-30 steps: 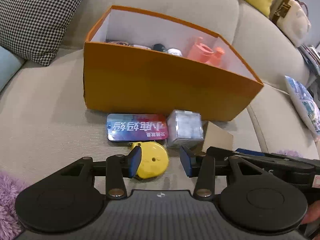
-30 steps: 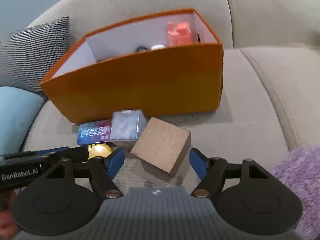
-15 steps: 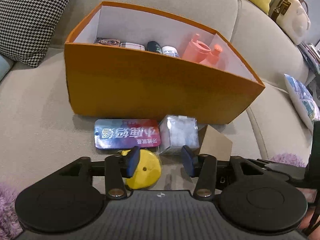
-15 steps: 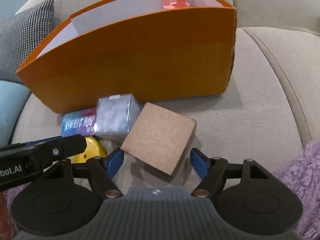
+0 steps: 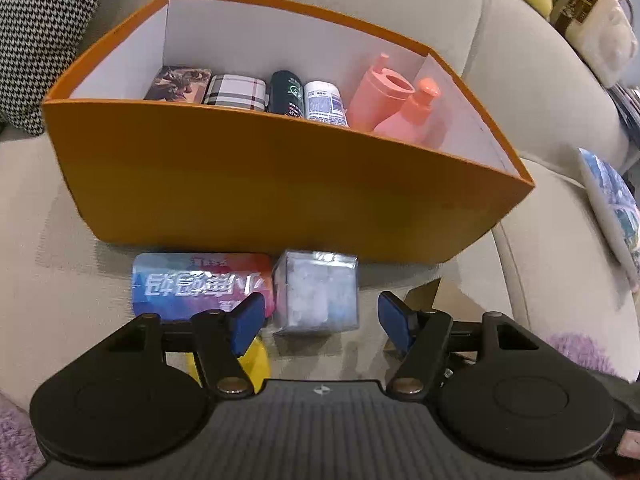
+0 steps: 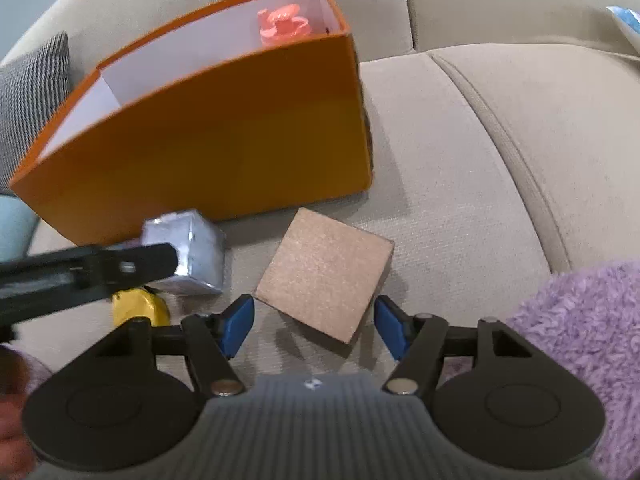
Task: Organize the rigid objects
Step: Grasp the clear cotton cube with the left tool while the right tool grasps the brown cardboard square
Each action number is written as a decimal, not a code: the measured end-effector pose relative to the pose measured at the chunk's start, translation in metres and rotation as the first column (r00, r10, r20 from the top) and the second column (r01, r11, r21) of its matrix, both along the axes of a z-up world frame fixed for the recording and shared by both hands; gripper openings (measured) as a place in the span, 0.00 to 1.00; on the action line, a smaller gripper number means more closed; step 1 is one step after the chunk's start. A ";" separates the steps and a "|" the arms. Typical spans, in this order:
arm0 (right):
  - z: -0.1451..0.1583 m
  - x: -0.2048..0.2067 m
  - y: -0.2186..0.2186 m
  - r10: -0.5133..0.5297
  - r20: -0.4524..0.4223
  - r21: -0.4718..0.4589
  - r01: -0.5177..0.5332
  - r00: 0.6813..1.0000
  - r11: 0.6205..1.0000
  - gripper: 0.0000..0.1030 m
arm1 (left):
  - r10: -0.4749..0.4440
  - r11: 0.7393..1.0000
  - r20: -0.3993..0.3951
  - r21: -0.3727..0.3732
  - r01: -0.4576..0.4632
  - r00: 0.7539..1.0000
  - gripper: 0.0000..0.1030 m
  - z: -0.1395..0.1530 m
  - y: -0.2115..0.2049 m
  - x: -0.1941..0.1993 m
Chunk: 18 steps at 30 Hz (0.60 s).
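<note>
The beige sofa (image 5: 540, 264) fills both views. On its seat stands the orange box (image 5: 256, 192), the biggest thing; in the left wrist view it takes the centre and upper half of the frame. Inside, along the far wall, stand a dark patterned box (image 5: 178, 84), a plaid box (image 5: 236, 90), a dark bottle (image 5: 285, 92), a white bottle (image 5: 325, 102) and two pink bottles (image 5: 394, 98) at the right end.

In the right wrist view the brown square block (image 6: 324, 272) lies in the lower centre, on the seat in front of the orange box, turned corner-wise. The right gripper (image 6: 314, 324) has its jaws spread, one on each side of the block's near corner, not touching it.

In the left wrist view the flat blue and red tin (image 5: 200, 284) lies lower left of centre, just before the box. Beside it, on its right, stands the clear cube (image 5: 316, 292). The left gripper (image 5: 322, 324) is spread wide and holds nothing; the cube sits just beyond the gap between its jaws. The small yellow object (image 5: 256, 360) is partly hidden under the left jaw, at the bottom of the frame.
</note>
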State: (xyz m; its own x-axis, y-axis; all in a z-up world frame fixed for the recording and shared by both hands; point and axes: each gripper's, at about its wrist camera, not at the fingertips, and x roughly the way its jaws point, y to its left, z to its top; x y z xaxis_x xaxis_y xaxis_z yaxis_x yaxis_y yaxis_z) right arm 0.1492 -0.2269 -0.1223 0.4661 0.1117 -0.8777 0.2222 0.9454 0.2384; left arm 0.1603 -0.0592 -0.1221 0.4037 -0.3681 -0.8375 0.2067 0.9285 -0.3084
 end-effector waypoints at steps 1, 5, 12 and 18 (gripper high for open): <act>0.002 0.000 -0.003 -0.008 -0.001 0.010 0.008 1.000 1.000 0.66 | 0.000 1.000 -0.005 0.003 0.000 1.000 0.74 0.000 -0.002 0.002; 0.001 0.006 -0.020 -0.083 -0.039 0.111 0.086 0.996 0.990 0.67 | -0.006 0.999 -0.021 0.045 0.007 1.000 0.73 -0.005 -0.008 0.008; -0.008 0.020 -0.024 -0.134 -0.070 0.142 0.142 0.989 0.980 0.66 | -0.001 0.999 -0.059 0.051 0.004 0.998 0.65 -0.018 -0.010 0.017; -0.014 0.027 -0.030 -0.142 -0.080 0.158 0.153 0.987 0.976 0.66 | -0.025 0.998 -0.068 0.050 0.028 0.997 0.55 -0.020 -0.008 0.017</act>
State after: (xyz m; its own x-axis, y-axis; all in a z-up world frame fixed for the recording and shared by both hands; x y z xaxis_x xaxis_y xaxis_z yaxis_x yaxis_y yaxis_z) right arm 0.1761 -0.2566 -0.1362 0.4282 0.1899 -0.8835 0.3775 0.8507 0.3658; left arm 0.1769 -0.0669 -0.1425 0.3367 -0.3342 -0.8803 0.2117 0.9378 -0.2751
